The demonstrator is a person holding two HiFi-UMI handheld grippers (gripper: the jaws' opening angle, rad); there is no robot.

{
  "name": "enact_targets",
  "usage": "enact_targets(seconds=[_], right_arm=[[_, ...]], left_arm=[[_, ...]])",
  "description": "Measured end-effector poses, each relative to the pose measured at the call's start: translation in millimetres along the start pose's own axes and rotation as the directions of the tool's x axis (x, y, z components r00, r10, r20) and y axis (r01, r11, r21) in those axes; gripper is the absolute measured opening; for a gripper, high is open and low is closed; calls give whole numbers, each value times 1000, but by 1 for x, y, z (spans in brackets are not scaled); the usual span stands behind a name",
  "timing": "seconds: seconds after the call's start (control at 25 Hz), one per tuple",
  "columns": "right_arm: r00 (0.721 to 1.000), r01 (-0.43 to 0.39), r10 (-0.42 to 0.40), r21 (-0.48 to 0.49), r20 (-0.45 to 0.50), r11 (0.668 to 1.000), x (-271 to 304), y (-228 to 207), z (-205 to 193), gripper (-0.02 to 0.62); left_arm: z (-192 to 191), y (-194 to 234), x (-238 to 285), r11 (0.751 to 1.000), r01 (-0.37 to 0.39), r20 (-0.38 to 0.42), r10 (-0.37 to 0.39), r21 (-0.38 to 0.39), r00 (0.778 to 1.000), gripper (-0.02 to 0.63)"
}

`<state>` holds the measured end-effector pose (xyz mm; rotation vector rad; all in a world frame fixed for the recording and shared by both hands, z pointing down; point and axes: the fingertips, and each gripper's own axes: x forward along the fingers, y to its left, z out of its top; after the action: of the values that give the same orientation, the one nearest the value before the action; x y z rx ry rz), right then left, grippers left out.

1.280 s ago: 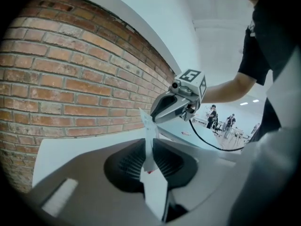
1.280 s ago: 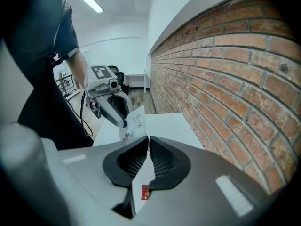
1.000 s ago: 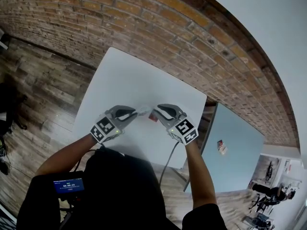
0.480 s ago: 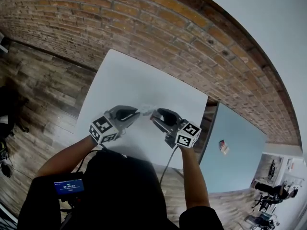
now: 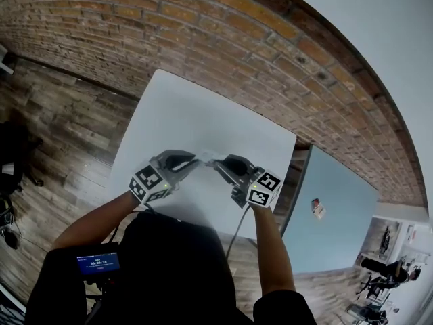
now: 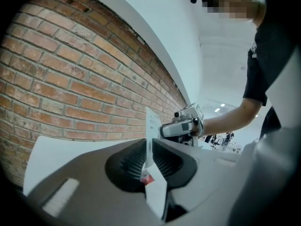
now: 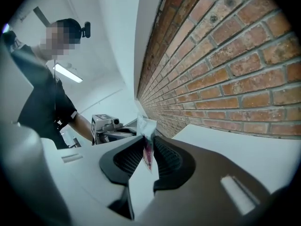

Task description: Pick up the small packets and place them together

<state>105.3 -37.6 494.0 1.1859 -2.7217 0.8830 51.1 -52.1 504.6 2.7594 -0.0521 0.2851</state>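
Both grippers hang over the near half of the white table [image 5: 196,114], their tips pointing at each other and almost meeting. The left gripper [image 5: 195,160] has its jaws nearly together, pinching a white packet [image 6: 154,189] with a red mark. The packet stands on edge between the pads, and its top pokes out above them. The right gripper [image 5: 218,162] has just been closing its jaws, and they now clamp a second packet [image 7: 147,155], clear at the top and red lower down, also held on edge. Both packets are lifted off the table top, above its near middle.

The far half of the table is bare all the way to the brick wall [image 5: 203,32], which runs along its far edge. The table's left edge gives onto open wooden floor [image 5: 61,127]. Off its right edge, across a narrow gap, stands a blue-grey table [image 5: 338,215] with a small red packet [image 5: 313,206] lying on it.

The head view shows only a pale scrap where the tips meet, and I cannot tell there whether the two packets touch. Each gripper view shows its own pads pressed on its packet, and the other gripper facing it from just beyond. The blue-grey table appears in the head view alone.
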Motion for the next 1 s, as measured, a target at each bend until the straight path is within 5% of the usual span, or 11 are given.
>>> enact_targets(seconds=[0.28, 0.56, 1.0], right_arm=[[979, 139, -117, 125, -169, 982, -1, -53, -50, 54], [910, 293, -204, 214, -361, 932, 31, -89, -128, 54], [860, 435, -270, 347, -433, 831, 39, -126, -188, 54]], left_arm=[[-21, 37, -28, 991, -126, -25, 125, -36, 992, 16], [-36, 31, -47, 986, -157, -41, 155, -63, 987, 1], [-58, 29, -82, 969, -209, -47, 205, -134, 978, 0]])
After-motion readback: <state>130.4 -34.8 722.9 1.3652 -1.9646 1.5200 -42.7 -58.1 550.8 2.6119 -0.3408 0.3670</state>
